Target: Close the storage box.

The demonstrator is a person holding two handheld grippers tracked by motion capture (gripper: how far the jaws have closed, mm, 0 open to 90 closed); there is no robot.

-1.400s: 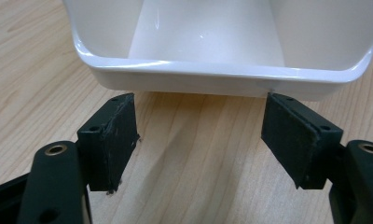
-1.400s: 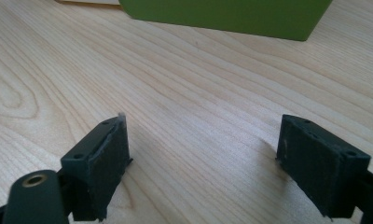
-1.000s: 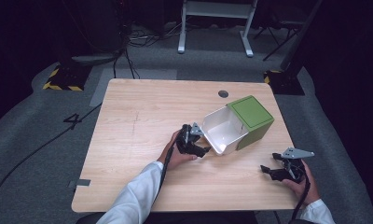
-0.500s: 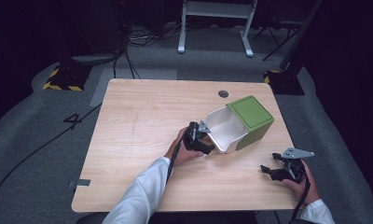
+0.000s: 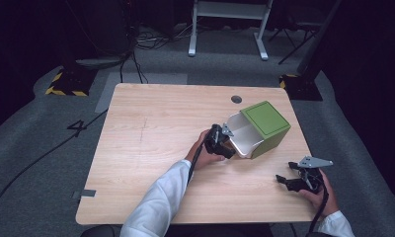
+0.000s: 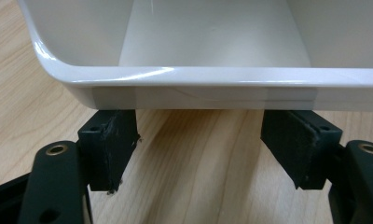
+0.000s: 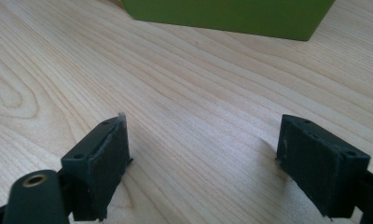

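- I see the green box (image 5: 265, 127) lying on its side toward the right of the surface (image 5: 151, 138), its white drawer (image 5: 242, 134) slid partly out toward my left gripper (image 5: 220, 142); in the left gripper view the drawer's cavity looks empty
- My left gripper's fingers (image 6: 111, 144) are spread apart just short of the drawer's front lip (image 6: 203, 77), closed on nothing; the forearm reaches in diagonally from the bottom
- My right gripper (image 5: 304, 177) rests low near the surface's right front edge, well apart from the box; its fingers (image 7: 103, 156) stand wide open over bare wood, with the green wall at the top of its view
- Against half a second ago, my left hand has pushed nearer the drawer; the right gripper has not moved; the box stayed put
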